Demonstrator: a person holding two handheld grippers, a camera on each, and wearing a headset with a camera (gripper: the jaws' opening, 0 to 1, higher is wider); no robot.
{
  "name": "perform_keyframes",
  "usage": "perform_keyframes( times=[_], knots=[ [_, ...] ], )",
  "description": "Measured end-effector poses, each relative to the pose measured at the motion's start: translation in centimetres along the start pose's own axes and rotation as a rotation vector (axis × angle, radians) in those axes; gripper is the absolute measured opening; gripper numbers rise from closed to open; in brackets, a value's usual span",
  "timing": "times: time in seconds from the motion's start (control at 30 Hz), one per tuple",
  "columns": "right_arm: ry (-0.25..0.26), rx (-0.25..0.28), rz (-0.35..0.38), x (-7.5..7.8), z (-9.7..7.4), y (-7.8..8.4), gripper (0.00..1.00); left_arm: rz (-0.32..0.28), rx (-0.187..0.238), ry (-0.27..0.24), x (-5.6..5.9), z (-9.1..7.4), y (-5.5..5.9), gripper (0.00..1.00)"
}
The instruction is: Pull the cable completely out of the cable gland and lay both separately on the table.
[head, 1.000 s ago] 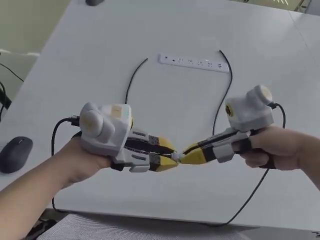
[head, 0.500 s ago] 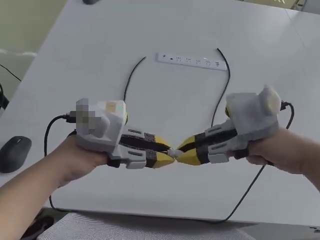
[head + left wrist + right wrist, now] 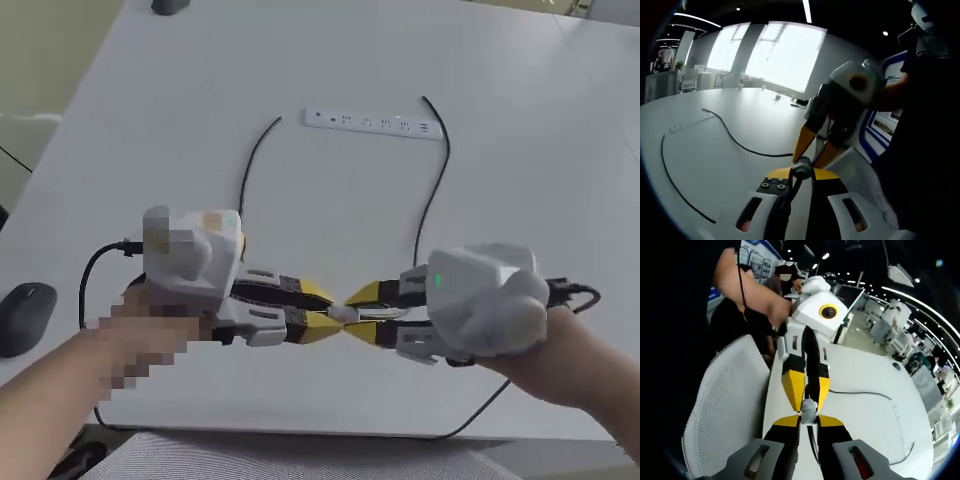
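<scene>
From 9 o'clock the left gripper [image 3: 333,319] clamps the cable gland [image 3: 346,314] above the near edge of the table [image 3: 520,200] while, at 3 o'clock, the right gripper [image 3: 364,312] pinches its cable [image 3: 813,440], seemingly opposed for a straight pull; versus 0.5 s ago, the right one has rolled, nothing separated.

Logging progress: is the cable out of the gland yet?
Not yet, it seems: a thin dark cable runs from the cable gland held at the jaw tips.
</scene>
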State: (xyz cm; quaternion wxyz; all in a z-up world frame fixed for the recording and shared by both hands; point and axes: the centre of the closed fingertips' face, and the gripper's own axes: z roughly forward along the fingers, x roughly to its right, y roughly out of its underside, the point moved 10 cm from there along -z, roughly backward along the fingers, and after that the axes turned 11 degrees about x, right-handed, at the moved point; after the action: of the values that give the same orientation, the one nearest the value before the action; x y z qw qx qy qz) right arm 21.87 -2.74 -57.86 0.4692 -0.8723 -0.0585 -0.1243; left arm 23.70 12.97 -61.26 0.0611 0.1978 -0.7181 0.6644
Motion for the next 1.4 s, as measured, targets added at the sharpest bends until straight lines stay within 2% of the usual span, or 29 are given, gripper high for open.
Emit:
perform_keyframes(
  times=[0.37,0.5,0.67,0.83,0.97,1.03,1.13,1.17,1.23,1.3,1.4],
  knots=[
    [0.029,-0.004,-0.020,0.2,-0.2,-0.2,0.08,-0.001,0.010,-0.008,0.1,0.0,-0.4,0.15],
    [0.036,-0.002,0.008,0.3,-0.1,-0.3,0.08,0.003,0.010,-0.011,0.3,-0.1,-0.5,0.15],
    [0.056,0.002,0.027,0.6,-0.1,-0.5,0.09,0.004,0.030,-0.022,0.3,-0.2,-0.8,0.15],
    [0.096,-0.004,0.065,0.5,-0.6,-0.6,0.16,0.016,0.032,-0.031,0.4,-0.1,-0.9,0.15],
    [0.175,0.020,0.125,0.6,-1.6,-0.5,0.20,0.021,0.039,-0.040,0.3,-0.1,-1.0,0.15],
    [0.216,-0.003,0.168,0.6,-2.2,0.0,0.22,0.018,0.044,-0.053,0.1,-0.2,-1.2,0.15],
    [0.294,-0.054,0.161,0.7,-2.7,0.9,0.18,0.016,0.053,-0.061,0.0,-0.4,-1.4,0.15],
    [0.296,-0.053,0.166,0.6,-2.6,1.0,0.18,0.015,0.056,-0.062,0.1,-0.4,-1.5,0.15],
    [0.330,-0.042,0.176,0.4,-2.6,1.1,0.18,0.017,0.057,-0.066,0.1,-0.5,-1.7,0.15],
    [0.372,-0.055,0.180,0.2,-2.5,1.0,0.15,0.016,0.061,-0.072,0.1,-0.5,-1.8,0.15],
    [0.401,-0.050,0.177,0.0,-2.2,0.8,0.12,0.016,0.067,-0.077,0.0,-0.5,-2.0,0.15]
  ],
)
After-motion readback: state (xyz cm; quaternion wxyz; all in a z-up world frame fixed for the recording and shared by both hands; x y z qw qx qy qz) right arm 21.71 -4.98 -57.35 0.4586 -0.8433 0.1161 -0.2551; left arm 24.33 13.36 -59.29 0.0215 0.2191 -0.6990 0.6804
